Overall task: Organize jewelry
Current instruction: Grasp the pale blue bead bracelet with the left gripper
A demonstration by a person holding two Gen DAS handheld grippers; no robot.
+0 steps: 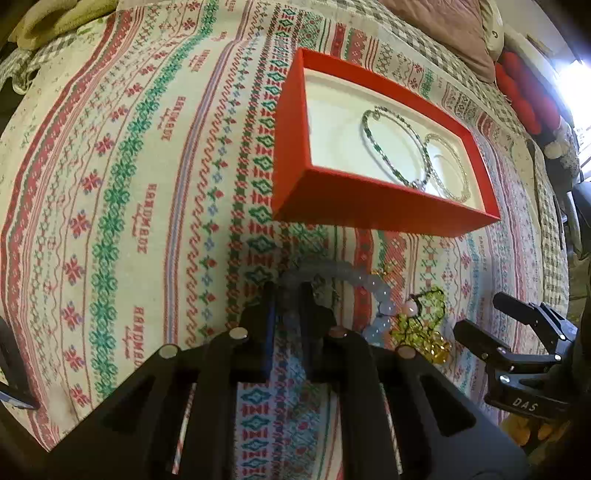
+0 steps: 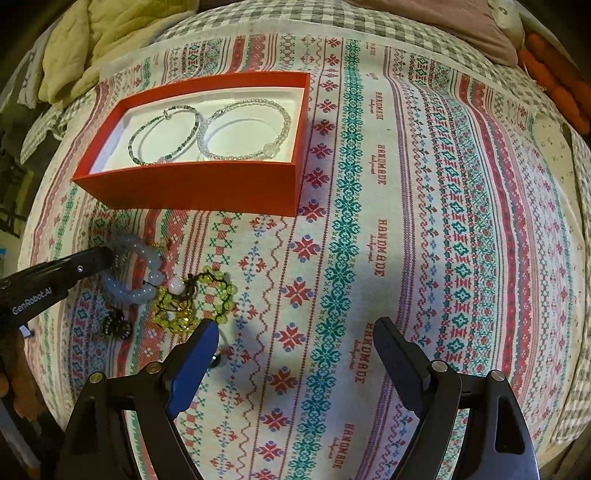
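A red box [image 1: 369, 201] [image 2: 192, 188] with a white lining lies on the patterned cloth. Inside it lie a green bead bracelet [image 2: 164, 134] [image 1: 391, 147] and a clear bead bracelet [image 2: 245, 129] [image 1: 448, 166]. My left gripper [image 1: 288, 291] [image 2: 107, 256] is shut on a pale blue bead bracelet [image 1: 347, 280] [image 2: 136, 266] in front of the box. A yellow bead bracelet [image 2: 199, 299] [image 1: 424, 325] lies beside it, and a dark bead piece [image 2: 116, 323] lies near. My right gripper [image 2: 295, 332] [image 1: 476, 317] is open and empty, just right of the yellow bracelet.
The patterned cloth [image 2: 406, 221] covers a bed with a checked sheet [image 2: 332, 18]. A yellow-green blanket [image 2: 92, 40] lies at the back left, a pink pillow [image 1: 443, 33] and red-orange cushions [image 1: 524, 88] at the back right.
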